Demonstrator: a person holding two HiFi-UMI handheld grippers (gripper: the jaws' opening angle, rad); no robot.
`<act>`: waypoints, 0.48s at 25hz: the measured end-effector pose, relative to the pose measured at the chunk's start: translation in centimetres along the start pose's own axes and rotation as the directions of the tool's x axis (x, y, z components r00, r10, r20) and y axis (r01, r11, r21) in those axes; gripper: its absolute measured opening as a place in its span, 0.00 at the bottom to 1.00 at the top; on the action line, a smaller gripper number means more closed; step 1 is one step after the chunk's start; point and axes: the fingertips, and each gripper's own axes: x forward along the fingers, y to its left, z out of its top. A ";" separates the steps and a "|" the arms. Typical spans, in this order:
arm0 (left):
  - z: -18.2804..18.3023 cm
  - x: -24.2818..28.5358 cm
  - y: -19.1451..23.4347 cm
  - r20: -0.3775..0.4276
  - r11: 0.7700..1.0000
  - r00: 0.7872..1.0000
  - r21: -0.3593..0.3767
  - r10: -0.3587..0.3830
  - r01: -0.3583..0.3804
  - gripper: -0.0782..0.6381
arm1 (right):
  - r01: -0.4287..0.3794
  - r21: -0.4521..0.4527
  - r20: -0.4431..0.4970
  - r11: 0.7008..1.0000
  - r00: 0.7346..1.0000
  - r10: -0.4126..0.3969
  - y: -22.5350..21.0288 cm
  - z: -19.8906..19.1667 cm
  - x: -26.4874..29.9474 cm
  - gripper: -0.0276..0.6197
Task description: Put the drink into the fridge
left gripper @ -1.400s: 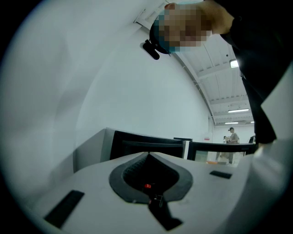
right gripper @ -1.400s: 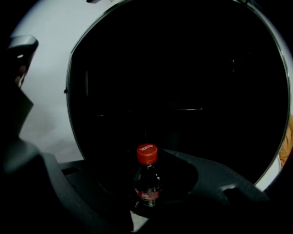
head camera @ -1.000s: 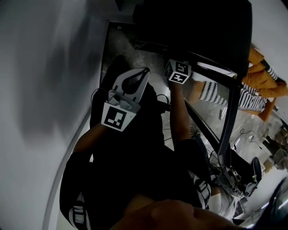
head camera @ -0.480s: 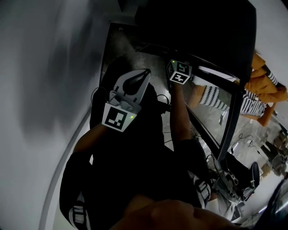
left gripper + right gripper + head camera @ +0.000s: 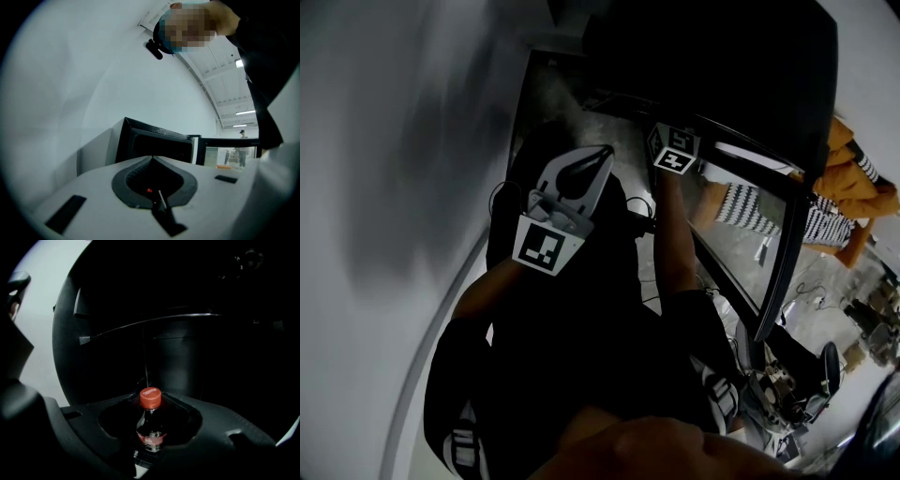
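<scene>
A dark drink bottle (image 5: 151, 425) with a red cap (image 5: 150, 397) stands upright between the jaws of my right gripper (image 5: 148, 389), which is shut on it. Ahead of it lies the dark inside of the fridge (image 5: 187, 348), with a shelf (image 5: 154, 322) above. In the head view only the right gripper's marker cube (image 5: 675, 150) shows, at the fridge's opening (image 5: 712, 75); its jaws and the bottle are hidden there. My left gripper (image 5: 602, 152) is held back near the body, its white jaws shut with nothing in them (image 5: 152, 157).
The fridge's glass door (image 5: 773, 253) stands open to the right of my right arm. A white wall (image 5: 384, 187) runs along the left. A person in orange and stripes (image 5: 848, 187) is beyond the door. Cables and gear (image 5: 778, 384) lie on the floor at the lower right.
My right gripper has shifted only slightly at the fridge's opening, still holding the bottle. The left gripper has stayed where it was.
</scene>
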 end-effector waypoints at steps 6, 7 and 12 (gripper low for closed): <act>-0.5 -0.1 0.2 0.003 1.000 1.000 0.015 0.004 -0.004 0.12 | -0.003 -0.002 0.015 1.000 1.000 0.003 0.1 -0.4 0.6 0.24; -0.6 -0.1 0.3 0.004 1.000 1.000 0.015 0.005 -0.005 0.12 | -0.002 -0.008 0.017 1.000 1.000 0.003 0.1 -0.2 0.7 0.24; -0.7 0.1 0.4 0.001 1.000 1.000 0.015 0.002 -0.002 0.12 | 0.007 -0.008 -0.014 1.000 1.000 -0.007 0.0 -0.8 0.7 0.24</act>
